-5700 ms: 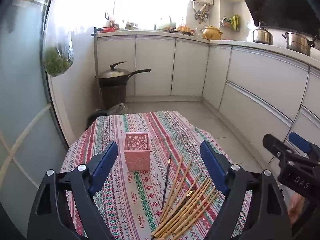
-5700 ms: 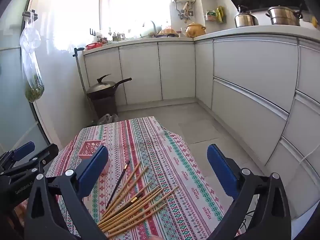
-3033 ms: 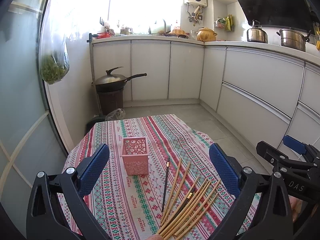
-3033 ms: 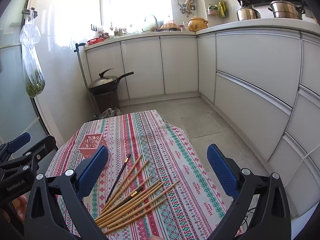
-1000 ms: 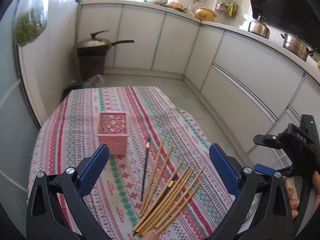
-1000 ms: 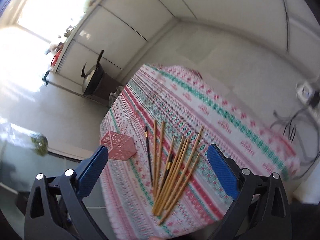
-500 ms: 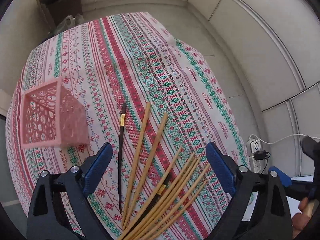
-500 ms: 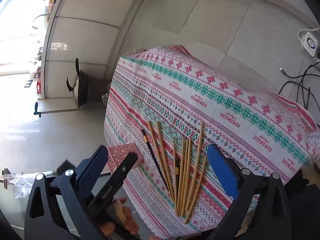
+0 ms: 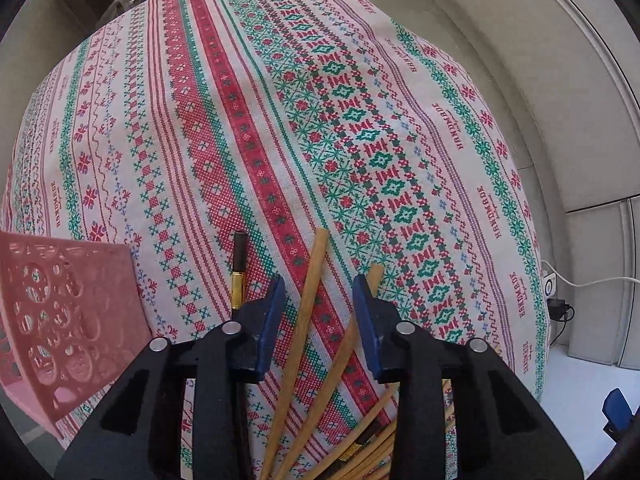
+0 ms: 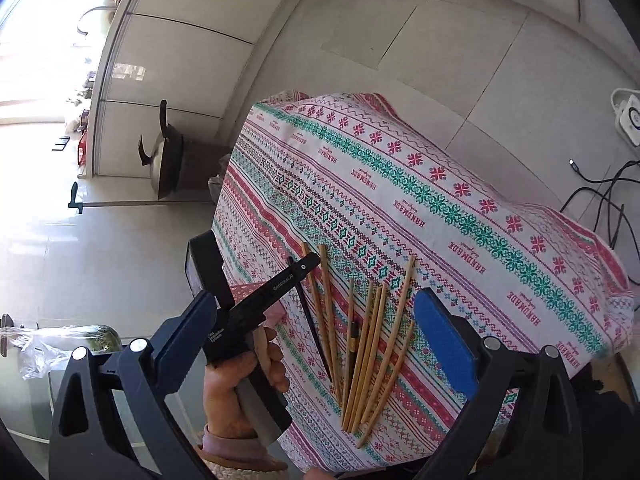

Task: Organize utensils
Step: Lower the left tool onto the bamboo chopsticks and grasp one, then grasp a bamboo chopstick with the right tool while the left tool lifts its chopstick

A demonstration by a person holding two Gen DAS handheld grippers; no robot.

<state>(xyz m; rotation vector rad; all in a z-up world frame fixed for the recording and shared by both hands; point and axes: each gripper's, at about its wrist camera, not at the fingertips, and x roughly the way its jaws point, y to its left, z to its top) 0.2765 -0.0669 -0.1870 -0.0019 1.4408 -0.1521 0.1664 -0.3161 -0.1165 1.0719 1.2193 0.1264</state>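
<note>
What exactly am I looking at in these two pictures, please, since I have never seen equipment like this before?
There is no robot here: a person holds a hand-operated gripper in each hand, and each gripper carries a wide-angle camera that looks forward along its two blue-padded jaws.

The left camera looks straight down. The left gripper has just been closing its jaws around one bamboo chopstick, which lies between the pads; they do not press on it yet. Beside it lie a dark chopstick and a pink basket.

The right camera looks down at a slant. The right gripper stands open and holds nothing. Beyond it you see the person's left hand around the other gripper's handle, and the fanned-out chopsticks on the patterned tablecloth.
</note>
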